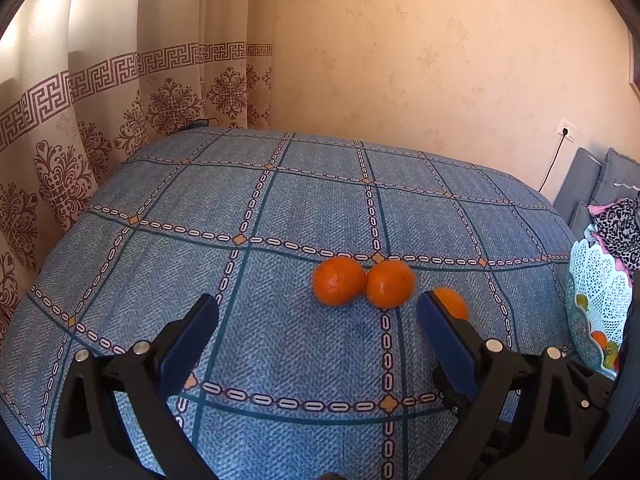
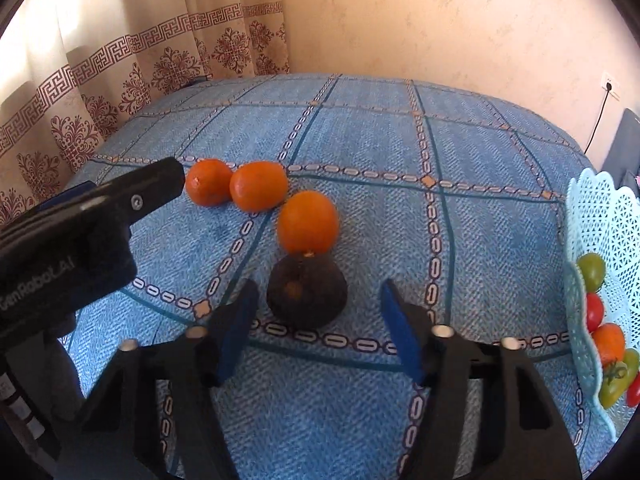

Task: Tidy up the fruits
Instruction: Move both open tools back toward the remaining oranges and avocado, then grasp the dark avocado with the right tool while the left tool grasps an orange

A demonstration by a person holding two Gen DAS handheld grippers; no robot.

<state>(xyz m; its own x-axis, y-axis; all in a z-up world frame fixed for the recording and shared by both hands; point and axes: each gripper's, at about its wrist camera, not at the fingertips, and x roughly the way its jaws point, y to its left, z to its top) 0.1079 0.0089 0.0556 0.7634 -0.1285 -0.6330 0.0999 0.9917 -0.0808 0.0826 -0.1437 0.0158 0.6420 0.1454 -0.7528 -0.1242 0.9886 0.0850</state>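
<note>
The right gripper (image 2: 316,320) is hovering with its blue-padded jaws spread wide and empty around the dark, rough-skinned round fruit (image 2: 306,295) that is lying on the blue chequered tablecloth (image 2: 460,240), touching the nearest of three smooth round oranges (image 2: 307,222), while the left gripper (image 1: 318,322) is hanging equally wide and empty just short of the other two oranges. That dark fruit is looking light, firm and a little bruisable, so it is probably asking for a gentle squeeze across its widest middle. Well to the right of it, the pale blue lattice plastic basket (image 2: 600,216) is holding green and red tomatoes (image 2: 594,308) and something orange.
</note>
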